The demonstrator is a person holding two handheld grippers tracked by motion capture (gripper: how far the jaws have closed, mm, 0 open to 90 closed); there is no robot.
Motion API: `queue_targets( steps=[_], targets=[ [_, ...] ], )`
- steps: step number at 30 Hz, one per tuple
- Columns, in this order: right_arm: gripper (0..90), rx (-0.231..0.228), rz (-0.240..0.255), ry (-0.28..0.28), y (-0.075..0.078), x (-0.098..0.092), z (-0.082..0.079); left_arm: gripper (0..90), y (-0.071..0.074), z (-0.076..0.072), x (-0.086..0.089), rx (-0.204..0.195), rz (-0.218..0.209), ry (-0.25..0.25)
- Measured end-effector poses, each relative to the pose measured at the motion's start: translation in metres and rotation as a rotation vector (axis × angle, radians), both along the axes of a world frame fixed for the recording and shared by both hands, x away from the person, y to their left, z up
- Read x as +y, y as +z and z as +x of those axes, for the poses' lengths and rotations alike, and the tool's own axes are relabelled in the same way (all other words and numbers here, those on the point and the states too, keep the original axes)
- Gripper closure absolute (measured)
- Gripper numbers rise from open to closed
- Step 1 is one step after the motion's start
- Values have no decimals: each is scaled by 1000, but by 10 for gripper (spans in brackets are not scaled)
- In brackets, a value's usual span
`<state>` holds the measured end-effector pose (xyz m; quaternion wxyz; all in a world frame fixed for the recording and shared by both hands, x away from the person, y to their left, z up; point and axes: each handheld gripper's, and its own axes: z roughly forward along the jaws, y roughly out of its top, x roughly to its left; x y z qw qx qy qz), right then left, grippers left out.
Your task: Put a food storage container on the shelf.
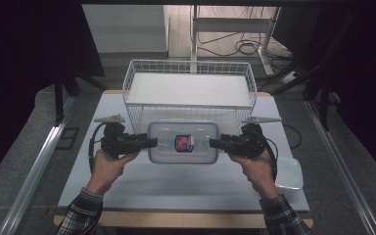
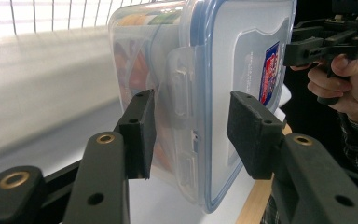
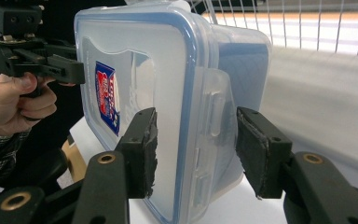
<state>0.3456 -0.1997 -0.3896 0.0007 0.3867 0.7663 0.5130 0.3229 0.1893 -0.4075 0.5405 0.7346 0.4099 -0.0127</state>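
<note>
Claws on box – food inside.

Red, white and blue printed label in the middle of the blue-rimmed lid of the clear rectangular plastic food container, lettering too small and blurred to read, no other legible text, numbers or signs

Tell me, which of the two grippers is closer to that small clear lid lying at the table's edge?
Right. The right gripper clamps the lidded container's right end, just above the loose clear lid. The left gripper clamps the opposite end, across the table.
</note>
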Motion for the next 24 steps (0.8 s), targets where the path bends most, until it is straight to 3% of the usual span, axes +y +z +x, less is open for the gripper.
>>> queue_targets(
  steps=[10, 24],
  targets=[
    [499, -45, 21, -5, 30, 1, 14, 528, 32, 15, 1, -41, -1, 6],
    [498, -75, 46, -22, 63, 3, 37, 527, 66, 40, 3, -66, -9, 12]
  ],
)
